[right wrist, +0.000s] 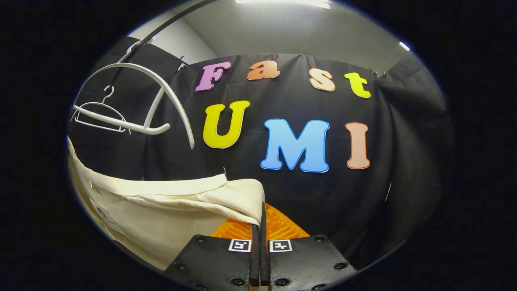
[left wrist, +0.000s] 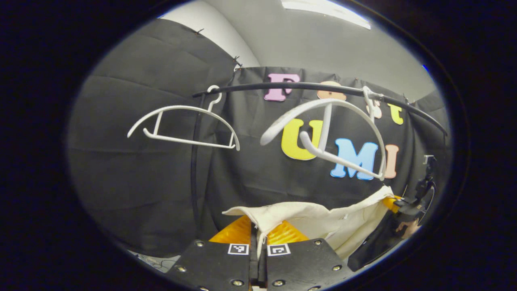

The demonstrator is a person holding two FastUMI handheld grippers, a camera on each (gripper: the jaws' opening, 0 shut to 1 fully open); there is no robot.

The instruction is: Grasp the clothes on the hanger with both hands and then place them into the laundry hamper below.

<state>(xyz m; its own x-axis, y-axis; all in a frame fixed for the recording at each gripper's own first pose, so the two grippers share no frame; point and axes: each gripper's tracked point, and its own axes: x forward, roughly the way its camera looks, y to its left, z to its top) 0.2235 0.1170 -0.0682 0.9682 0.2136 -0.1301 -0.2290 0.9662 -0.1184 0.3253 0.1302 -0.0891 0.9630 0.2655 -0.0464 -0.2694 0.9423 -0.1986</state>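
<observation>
A cream garment (left wrist: 323, 222) stretches between my two grippers, off its hanger. In the left gripper view my left gripper (left wrist: 258, 232) is shut on one end of the cloth, which runs right to the right gripper (left wrist: 398, 204) held by a hand at the right edge. In the right gripper view my right gripper (right wrist: 261, 226) pinches a corner of the garment (right wrist: 161, 206), and the cloth hangs away to the left. Above, a bare white hanger (left wrist: 323, 117) sits tilted on the black rail (left wrist: 315, 86).
A second bare white hanger (left wrist: 181, 121) hangs farther left on the rail, beside a black upright pole (left wrist: 194, 169). In the right gripper view both hangers (right wrist: 161, 89) (right wrist: 99, 111) are at the upper left. Black cloth walls close the booth behind.
</observation>
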